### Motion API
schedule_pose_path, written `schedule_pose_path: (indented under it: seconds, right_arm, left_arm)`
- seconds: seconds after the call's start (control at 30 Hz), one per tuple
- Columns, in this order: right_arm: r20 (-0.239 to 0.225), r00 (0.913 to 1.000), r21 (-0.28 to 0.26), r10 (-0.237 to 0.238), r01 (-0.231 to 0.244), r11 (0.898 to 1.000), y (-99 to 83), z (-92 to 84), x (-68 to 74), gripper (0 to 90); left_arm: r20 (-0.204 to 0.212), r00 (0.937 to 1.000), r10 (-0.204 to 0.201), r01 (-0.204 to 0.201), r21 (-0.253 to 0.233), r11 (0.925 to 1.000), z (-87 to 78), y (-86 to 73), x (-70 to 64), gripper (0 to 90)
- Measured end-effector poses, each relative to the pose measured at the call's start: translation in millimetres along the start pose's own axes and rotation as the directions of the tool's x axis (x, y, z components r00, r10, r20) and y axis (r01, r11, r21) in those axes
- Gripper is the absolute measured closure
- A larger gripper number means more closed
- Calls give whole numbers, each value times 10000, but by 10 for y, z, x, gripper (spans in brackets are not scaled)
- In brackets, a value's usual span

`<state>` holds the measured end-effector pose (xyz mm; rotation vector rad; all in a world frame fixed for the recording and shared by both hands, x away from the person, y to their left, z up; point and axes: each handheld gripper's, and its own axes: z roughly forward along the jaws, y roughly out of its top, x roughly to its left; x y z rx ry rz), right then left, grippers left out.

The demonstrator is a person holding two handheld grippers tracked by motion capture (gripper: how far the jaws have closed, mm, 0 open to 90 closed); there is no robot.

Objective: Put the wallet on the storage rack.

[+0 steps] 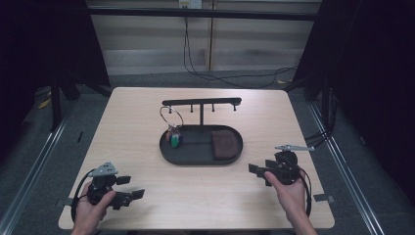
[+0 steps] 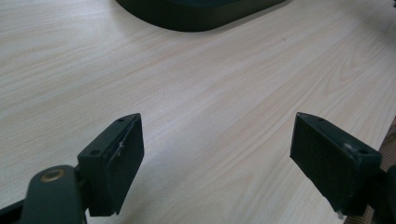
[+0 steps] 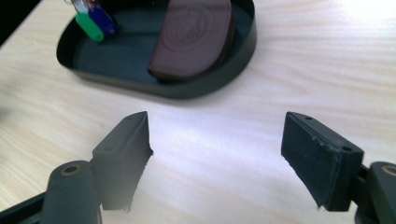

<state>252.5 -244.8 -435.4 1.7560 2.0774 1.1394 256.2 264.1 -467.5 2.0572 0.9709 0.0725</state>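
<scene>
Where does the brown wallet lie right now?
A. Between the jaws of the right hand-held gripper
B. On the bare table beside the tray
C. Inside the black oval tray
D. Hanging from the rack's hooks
C: the brown wallet lies flat inside the black oval tray, opposite the key ring with its coloured tags.

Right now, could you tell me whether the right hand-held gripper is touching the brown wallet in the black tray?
Apart. The right gripper view shows the right hand-held gripper open over bare table, with a strip of wood and the black tray rim before the brown wallet.
</scene>
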Motion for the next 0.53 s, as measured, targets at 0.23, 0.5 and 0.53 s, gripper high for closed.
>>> schedule_pose_path:
  seconds: [0.23,0.5,0.53]
  right_arm:
    - [-53,9999,24,107,-107,9999,-272,-22,-38,236]
    - [336,9994,-24,9,-8,10000,-476,35,-72,238]
    - [390,9992,-14,7,-6,10000,-493,46,-81,237]
  left_arm:
    - [130,9999,-39,38,19,10000,14,3,-12,176]
    - [205,9998,6,-8,66,10000,6,12,-16,176]
    - [215,9998,39,-40,41,10000,-2,14,-13,177]
